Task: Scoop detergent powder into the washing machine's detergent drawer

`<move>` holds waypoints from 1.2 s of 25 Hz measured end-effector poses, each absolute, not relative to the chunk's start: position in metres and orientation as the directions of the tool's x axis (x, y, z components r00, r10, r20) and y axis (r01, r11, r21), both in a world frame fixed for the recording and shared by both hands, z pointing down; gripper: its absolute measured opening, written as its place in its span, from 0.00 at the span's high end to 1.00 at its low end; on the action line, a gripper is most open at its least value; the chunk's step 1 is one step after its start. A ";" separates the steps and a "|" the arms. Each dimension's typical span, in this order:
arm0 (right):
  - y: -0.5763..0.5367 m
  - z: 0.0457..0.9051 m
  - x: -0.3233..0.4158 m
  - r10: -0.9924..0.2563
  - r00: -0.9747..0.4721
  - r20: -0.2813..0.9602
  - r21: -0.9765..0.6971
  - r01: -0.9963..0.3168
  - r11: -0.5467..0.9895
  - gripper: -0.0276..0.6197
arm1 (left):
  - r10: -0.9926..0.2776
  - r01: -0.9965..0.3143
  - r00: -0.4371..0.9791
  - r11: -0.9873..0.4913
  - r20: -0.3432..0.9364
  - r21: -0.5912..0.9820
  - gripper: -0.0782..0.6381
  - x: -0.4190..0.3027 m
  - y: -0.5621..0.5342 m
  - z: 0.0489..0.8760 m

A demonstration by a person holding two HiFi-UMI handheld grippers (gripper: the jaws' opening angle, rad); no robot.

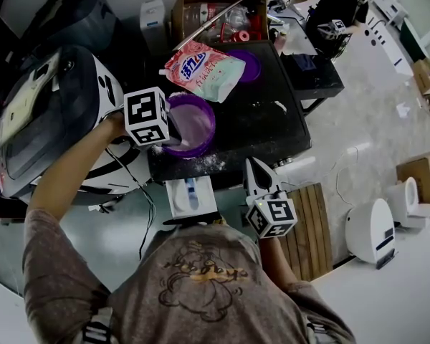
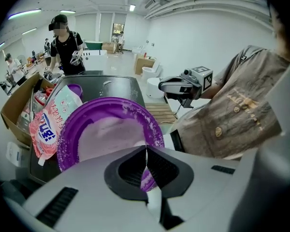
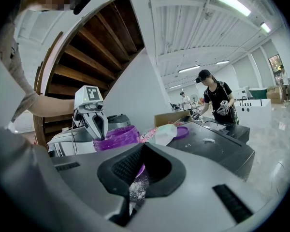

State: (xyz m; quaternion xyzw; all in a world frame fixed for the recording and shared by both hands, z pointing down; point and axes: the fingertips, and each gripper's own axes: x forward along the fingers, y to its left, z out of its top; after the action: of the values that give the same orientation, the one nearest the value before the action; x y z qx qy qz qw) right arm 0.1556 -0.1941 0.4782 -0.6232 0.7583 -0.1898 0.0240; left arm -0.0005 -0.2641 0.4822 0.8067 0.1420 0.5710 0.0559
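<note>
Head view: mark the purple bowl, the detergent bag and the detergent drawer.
purple bowl point(image 1: 212, 126), head view, right side of its rim.
detergent bag point(image 1: 204, 69), head view, middle of its printed face.
detergent drawer point(image 1: 208, 194), head view, bare white part right of centre.

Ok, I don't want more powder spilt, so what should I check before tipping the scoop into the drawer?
1. Bowl steady: ok, the left gripper is shut on its rim.
2. Scoop held: ok, the right gripper is shut on it.
3. Scoop loaded: ok, powder seems to lie in it.
4. Drawer open: ok.
5. Scoop over drawer: not ok, the right gripper is beside the drawer, not above it.
6. Table clean: not ok, spilt powder lies at its edge near the bowl.
</note>
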 end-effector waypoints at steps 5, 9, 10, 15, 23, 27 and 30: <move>-0.194 0.480 0.155 -0.954 -0.222 0.202 -0.310 -0.938 0.153 0.97 | 0.295 0.145 0.324 -0.954 0.899 0.261 0.86 -0.001 -0.260 0.477; -0.195 0.479 0.151 -0.953 -0.237 0.187 -0.334 -0.928 0.165 0.97 | 0.309 0.096 0.370 -0.951 0.876 0.295 0.86 -0.001 -0.262 0.470; -0.195 0.479 0.150 -0.953 -0.241 0.183 -0.336 -0.926 0.170 0.97 | 0.314 0.083 0.385 -0.948 0.868 0.306 0.86 -0.001 -0.262 0.468; -0.195 0.479 0.146 -0.949 -0.250 0.192 -0.324 -0.929 0.179 0.97 | 0.340 0.026 0.458 -0.929 0.821 0.370 0.86 -0.004 -0.264 0.461; -0.196 0.476 0.138 -0.941 -0.279 0.189 -0.321 -0.924 0.209 0.97 | 0.336 -0.081 0.639 -0.865 0.692 0.495 0.86 -0.011 -0.273 0.450; -0.197 0.474 0.134 -0.936 -0.291 0.197 -0.301 -0.927 0.225 0.97 | 0.313 -0.129 0.712 -0.821 0.628 0.556 0.86 -0.016 -0.279 0.448; -0.198 0.472 0.130 -0.932 -0.306 0.197 -0.293 -0.925 0.242 0.97 | 0.290 -0.157 0.766 -0.781 0.574 0.604 0.86 -0.019 -0.282 0.445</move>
State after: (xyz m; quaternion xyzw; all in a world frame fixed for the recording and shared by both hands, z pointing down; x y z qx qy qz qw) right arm 0.1296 -0.1984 0.4722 -0.5891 0.7879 -0.1791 0.0090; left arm -0.0194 -0.2824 0.4451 0.8804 0.0376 0.3400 0.3284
